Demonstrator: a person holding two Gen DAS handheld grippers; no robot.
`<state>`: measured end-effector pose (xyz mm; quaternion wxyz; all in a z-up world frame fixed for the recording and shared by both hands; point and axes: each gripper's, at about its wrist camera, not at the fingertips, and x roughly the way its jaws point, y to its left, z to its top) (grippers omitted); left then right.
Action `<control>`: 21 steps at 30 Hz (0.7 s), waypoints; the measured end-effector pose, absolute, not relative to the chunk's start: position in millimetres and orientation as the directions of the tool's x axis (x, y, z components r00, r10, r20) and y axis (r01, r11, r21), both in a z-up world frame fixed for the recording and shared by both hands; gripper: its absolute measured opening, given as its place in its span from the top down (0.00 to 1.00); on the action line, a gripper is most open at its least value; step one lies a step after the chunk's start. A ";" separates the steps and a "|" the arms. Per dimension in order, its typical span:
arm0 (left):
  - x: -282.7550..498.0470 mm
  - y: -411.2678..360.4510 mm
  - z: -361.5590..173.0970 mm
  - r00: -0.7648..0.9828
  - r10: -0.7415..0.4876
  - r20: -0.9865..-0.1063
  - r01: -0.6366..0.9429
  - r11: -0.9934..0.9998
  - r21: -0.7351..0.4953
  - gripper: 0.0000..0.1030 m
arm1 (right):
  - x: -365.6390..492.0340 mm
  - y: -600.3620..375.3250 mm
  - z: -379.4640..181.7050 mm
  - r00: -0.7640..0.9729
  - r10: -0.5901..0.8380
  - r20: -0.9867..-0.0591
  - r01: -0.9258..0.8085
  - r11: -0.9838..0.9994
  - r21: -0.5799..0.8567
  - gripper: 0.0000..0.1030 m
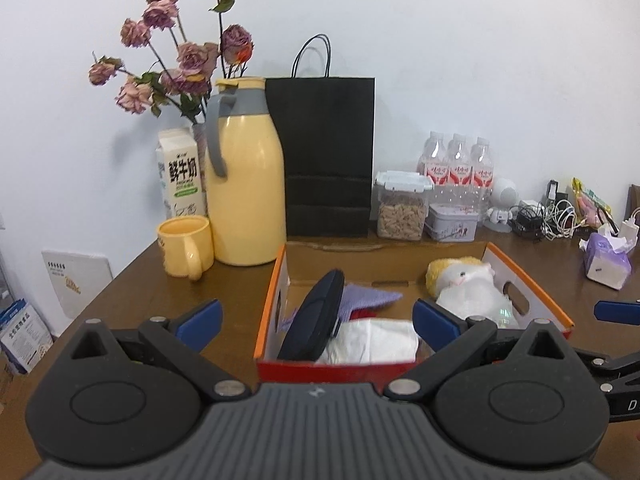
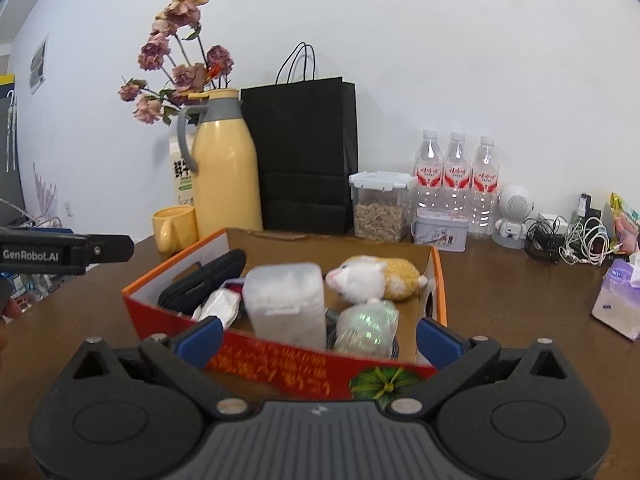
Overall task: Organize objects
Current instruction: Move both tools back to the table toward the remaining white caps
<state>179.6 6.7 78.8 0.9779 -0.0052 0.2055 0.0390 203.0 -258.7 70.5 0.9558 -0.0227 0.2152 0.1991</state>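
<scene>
Three water bottles (image 2: 456, 184) line the white wall behind your brown table (image 2: 500, 280), beside one black paper bag (image 2: 304, 156) and one yellow jug (image 2: 224, 176). Your cardboard box (image 2: 438, 280) sits mid-table holding one plush toy (image 2: 372, 280). Both your left gripper (image 1: 320, 322) and right gripper (image 2: 318, 334) gape wide, gripping nothing.

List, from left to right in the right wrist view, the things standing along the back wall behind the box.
Yellow mug → yellow thermos → black paper bag → clear food container → water bottles → small white robot figure → tangled cables.
</scene>
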 end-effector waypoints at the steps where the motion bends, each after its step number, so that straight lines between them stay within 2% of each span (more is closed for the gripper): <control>1: 175.7 7.3 77.3 0.910 0.075 -0.408 -0.080 0.997 0.006 0.00 | 199.5 -258.6 69.4 0.825 0.371 -0.425 -0.392 0.919 0.042 0.00; 12: 134.1 12.6 54.8 0.874 0.078 -0.481 -0.081 0.997 0.014 0.00 | 160.3 -254.9 46.3 0.783 0.382 -0.492 -0.413 0.909 0.049 0.00; 21: 99.4 29.3 35.2 0.845 0.103 -0.525 -0.122 0.993 -0.001 0.00 | 128.1 -225.5 14.5 0.692 0.445 -0.569 -0.509 0.859 0.053 0.00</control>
